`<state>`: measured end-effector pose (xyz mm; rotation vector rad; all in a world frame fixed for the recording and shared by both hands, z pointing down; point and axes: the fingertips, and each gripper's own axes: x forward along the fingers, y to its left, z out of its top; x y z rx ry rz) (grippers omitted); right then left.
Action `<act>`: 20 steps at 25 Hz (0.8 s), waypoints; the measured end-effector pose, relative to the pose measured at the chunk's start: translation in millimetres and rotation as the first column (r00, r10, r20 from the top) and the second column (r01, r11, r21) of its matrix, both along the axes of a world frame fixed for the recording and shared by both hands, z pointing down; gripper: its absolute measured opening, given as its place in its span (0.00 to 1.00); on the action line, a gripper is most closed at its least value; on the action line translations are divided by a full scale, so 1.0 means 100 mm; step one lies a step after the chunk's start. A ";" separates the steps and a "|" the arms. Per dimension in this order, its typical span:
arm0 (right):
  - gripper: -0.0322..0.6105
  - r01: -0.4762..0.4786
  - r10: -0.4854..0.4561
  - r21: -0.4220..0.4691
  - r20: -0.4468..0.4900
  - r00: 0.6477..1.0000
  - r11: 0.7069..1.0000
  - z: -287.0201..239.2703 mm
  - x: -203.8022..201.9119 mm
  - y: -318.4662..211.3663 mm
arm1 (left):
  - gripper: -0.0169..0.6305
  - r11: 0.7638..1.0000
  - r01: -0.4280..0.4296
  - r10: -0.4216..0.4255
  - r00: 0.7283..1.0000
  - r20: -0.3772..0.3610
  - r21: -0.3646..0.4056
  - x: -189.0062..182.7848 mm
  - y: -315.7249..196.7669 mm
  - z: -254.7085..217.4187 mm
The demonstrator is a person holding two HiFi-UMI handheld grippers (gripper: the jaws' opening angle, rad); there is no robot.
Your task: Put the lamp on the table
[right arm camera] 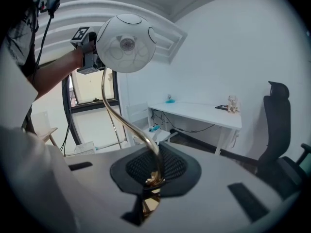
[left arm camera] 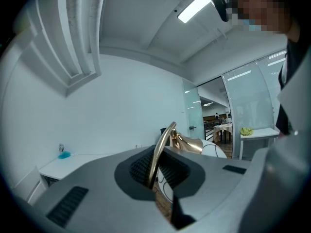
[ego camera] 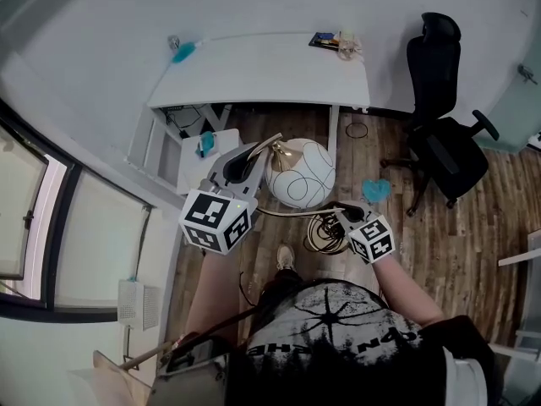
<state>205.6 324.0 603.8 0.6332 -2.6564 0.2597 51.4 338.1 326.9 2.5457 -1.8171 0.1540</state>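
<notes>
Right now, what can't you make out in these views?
- Lamp base: head view, partly behind the right gripper; right gripper view, sunk below the jaws.
- Shade: left gripper view, mostly behind the left gripper.
- Small things on the table's far corner: head view, too small to name.

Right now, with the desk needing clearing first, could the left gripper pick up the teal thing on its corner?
Probably not: the left gripper is shut on the lamp, and the teal thing sits far ahead on the desk.
</notes>
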 end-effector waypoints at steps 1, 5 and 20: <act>0.08 -0.005 0.005 -0.001 -0.003 1.000 1.000 0.01 -0.01 -0.04 | 0.06 1.000 -0.006 0.006 1.000 -0.003 -0.002 -0.02 -0.05 0.01; 0.08 -0.029 0.029 0.012 -0.009 1.000 1.000 0.02 -0.12 -0.32 | 0.06 1.000 -0.028 0.028 1.000 -0.009 -0.007 -0.15 -0.32 0.03; 0.08 -0.135 0.136 0.040 -0.002 0.991 0.990 0.00 -0.76 -1.32 | 0.06 0.991 -0.130 0.130 0.992 0.001 0.017 -0.75 -1.35 0.00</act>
